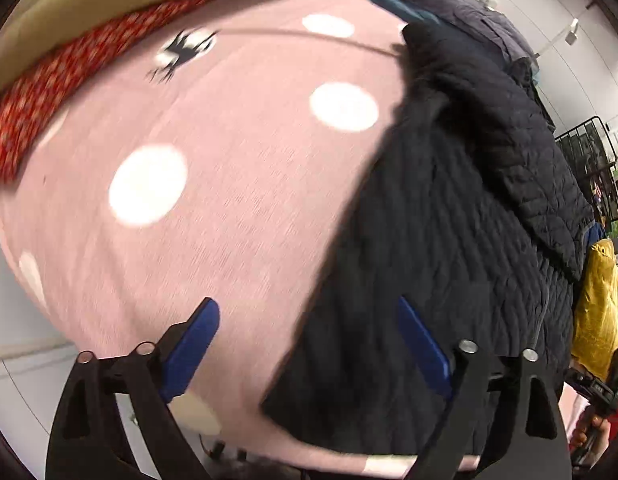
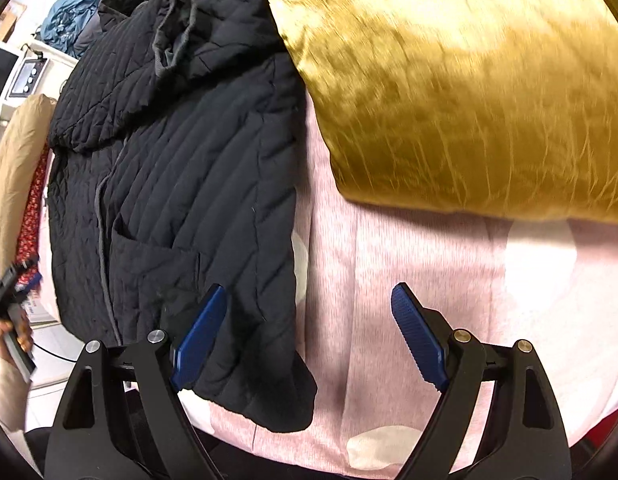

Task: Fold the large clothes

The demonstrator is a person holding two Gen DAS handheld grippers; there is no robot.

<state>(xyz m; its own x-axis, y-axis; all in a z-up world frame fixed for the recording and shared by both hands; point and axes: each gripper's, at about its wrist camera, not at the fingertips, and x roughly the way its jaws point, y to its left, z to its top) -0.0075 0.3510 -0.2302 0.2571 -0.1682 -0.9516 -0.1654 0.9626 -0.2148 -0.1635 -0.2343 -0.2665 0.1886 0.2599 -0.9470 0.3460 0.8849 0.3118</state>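
A black quilted jacket [image 1: 461, 216] lies spread on a pink sheet with white dots [image 1: 213, 184]. My left gripper [image 1: 309, 312] is open and empty, hovering over the jacket's left hem edge where it meets the sheet. In the right wrist view the jacket [image 2: 181, 184] lies with a pocket and zipper showing, its lower corner near the front edge. My right gripper [image 2: 309, 300] is open and empty, over the jacket's right hem edge and the pink sheet [image 2: 409, 264].
A mustard-yellow velvet cushion [image 2: 469, 80] lies right of the jacket, also seen in the left wrist view [image 1: 601, 300]. A red patterned cloth [image 1: 49, 92] and a beige pillow [image 1: 89, 8] lie at the left. Dark and blue garments [image 2: 73, 16] are piled behind.
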